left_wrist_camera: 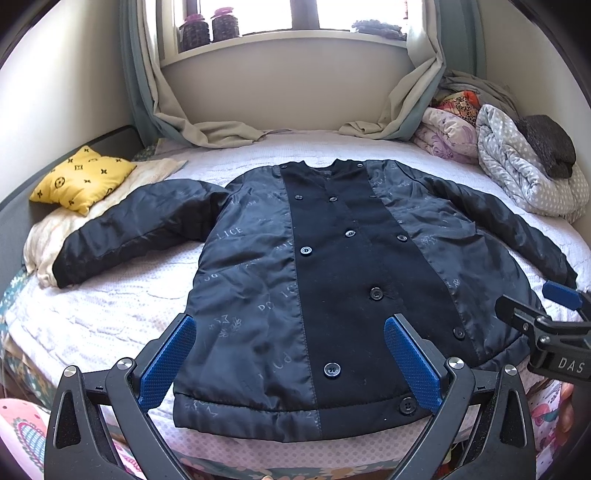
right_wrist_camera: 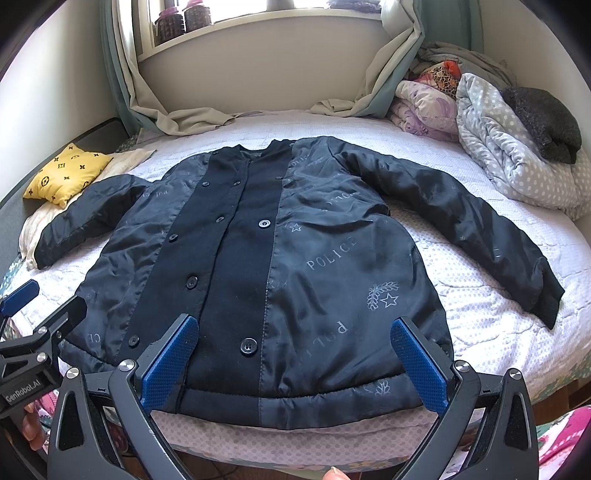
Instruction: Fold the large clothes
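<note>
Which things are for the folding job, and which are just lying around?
For the job: jacket, left gripper, right gripper.

Just lying about: yellow pillow, quilts, curtains, jars.

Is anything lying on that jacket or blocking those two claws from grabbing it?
Nothing visible. The jacket lies spread flat on the bed, bare on top. The left gripper and right gripper are open at its hem. The pillow and blankets sit off to the sides.

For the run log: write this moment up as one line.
stage: pre-fold | jacket: flat on bed, buttoned, sleeves spread | left tongs: open, at hem | right tongs: open, at hem
</note>
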Motion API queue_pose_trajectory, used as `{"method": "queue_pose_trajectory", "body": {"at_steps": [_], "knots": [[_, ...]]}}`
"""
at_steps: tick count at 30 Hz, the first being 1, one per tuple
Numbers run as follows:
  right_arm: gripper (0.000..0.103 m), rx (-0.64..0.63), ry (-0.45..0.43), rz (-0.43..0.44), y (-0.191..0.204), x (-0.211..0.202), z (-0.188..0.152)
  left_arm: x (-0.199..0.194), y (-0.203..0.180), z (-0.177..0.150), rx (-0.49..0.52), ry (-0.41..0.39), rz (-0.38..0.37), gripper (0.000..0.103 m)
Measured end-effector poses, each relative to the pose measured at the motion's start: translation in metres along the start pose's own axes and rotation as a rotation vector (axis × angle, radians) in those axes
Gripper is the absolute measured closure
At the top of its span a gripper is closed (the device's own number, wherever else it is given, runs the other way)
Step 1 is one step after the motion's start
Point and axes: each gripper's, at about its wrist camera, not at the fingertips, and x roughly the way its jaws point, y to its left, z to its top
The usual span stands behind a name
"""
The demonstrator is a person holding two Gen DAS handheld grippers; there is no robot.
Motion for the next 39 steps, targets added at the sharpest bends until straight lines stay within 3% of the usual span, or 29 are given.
{"method": "queue_pose_trajectory", "body": {"at_steps": [4,12,19,23,28,30,33,39], "knots": [[0.0,0.0,0.018,0.016,0.0,0.005,0.002,0.005,0.018,0.005,-0.069,0.012,-0.016,0.0],[0.0,-0.018,0.03,0.045,0.0,0.015,0.027,0.022,0.067,0.03,-0.196,0.017,0.054,0.0],[0.0,-0.032,0.016,0.082,0.006,0.027,0.083,0.036,0.096,0.067,-0.197,-0.009,0.117,0.0],[0.0,-0.045,-0.026,0.169,0.015,0.039,0.132,0.048,0.12,0.089,-0.231,-0.013,0.144,0.0],[0.0,-0.065,-0.108,0.179,0.018,0.059,0.163,0.069,0.152,0.111,-0.27,0.011,0.18,0.0],[0.0,-0.064,-0.121,0.16,0.013,0.072,0.162,0.078,0.168,0.12,-0.312,0.037,0.164,0.0],[0.0,-0.107,-0.059,0.134,0.011,0.096,0.16,0.088,0.199,0.13,-0.41,0.07,0.127,0.0],[0.0,-0.057,0.006,0.182,-0.003,0.116,0.161,0.095,0.277,0.13,-0.621,0.123,0.102,0.0]]}}
